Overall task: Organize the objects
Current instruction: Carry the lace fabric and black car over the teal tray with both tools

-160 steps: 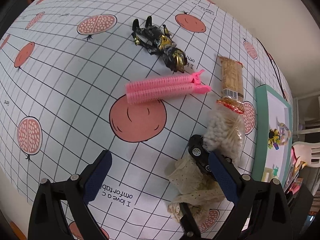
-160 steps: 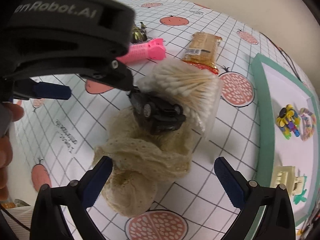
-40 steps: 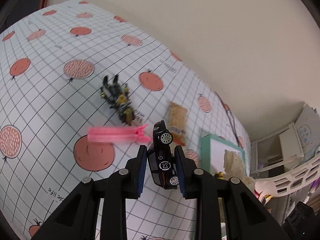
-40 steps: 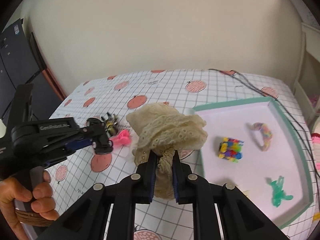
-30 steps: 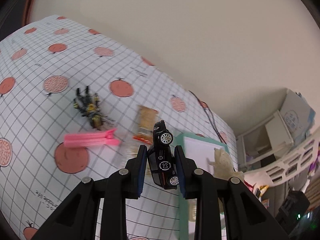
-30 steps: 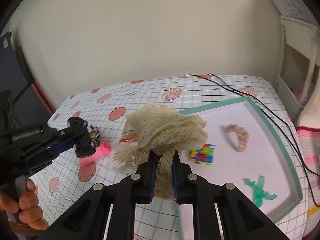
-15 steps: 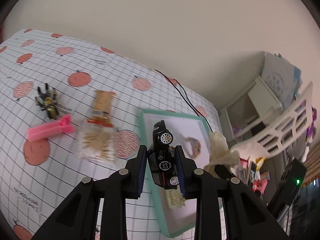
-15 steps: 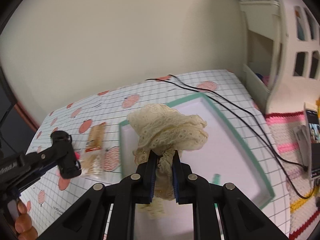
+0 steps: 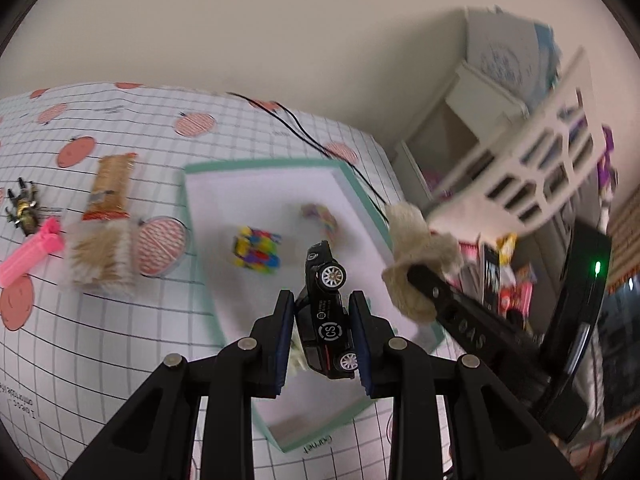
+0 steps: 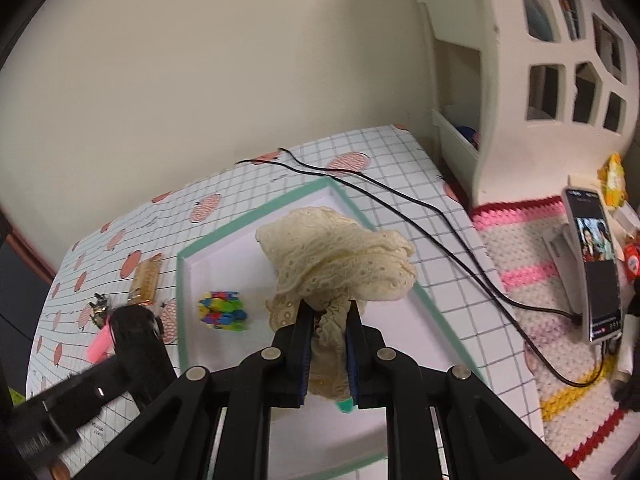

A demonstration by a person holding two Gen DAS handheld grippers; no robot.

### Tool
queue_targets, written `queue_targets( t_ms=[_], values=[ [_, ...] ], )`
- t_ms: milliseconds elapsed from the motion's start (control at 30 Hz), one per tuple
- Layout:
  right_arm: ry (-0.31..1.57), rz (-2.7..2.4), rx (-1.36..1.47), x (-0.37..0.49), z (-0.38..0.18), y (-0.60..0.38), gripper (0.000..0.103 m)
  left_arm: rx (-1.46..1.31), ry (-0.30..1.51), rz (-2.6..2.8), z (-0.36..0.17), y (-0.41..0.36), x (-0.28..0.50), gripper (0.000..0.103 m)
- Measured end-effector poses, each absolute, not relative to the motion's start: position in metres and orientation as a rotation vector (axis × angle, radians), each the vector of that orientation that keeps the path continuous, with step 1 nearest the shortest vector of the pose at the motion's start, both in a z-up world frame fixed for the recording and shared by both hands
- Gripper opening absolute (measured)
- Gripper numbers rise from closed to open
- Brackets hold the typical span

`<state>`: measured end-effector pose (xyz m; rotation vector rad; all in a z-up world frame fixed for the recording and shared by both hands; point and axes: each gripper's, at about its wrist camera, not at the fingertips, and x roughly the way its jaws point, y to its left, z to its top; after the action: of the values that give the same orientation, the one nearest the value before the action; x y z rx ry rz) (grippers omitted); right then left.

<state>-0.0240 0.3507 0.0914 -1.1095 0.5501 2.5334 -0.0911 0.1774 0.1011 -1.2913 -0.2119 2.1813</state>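
toy car [image 9: 326,312]: rigid, light; our left gripper [image 9: 322,338] clamped its flanks.
lace cloth [image 10: 340,258]: soft, floppy; our right gripper [image 10: 327,354] pinched its gathered end.

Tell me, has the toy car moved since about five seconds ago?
Yes. The toy car was lying on the tablecloth against the lace cloth; now the left gripper holds it up over the green-rimmed tray.

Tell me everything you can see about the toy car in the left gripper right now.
The toy car is small, glossy black, with silver spoked wheels and a round white "CS" emblem. It is pinched by its sides in the left gripper, tilted nose-up and off the surface, above the near part of the green-rimmed tray. Only the gripper pads touch it.
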Motion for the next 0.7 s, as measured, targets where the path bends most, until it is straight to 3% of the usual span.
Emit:
queue_targets(
  t_ms=[700],
  values=[
    [0.563, 2.385, -1.321, -0.027, 0.061, 0.361, 0.018, -1.461, 0.002, 2.044, 0.063, 0.222, -0.06, 0.029]
  ],
)
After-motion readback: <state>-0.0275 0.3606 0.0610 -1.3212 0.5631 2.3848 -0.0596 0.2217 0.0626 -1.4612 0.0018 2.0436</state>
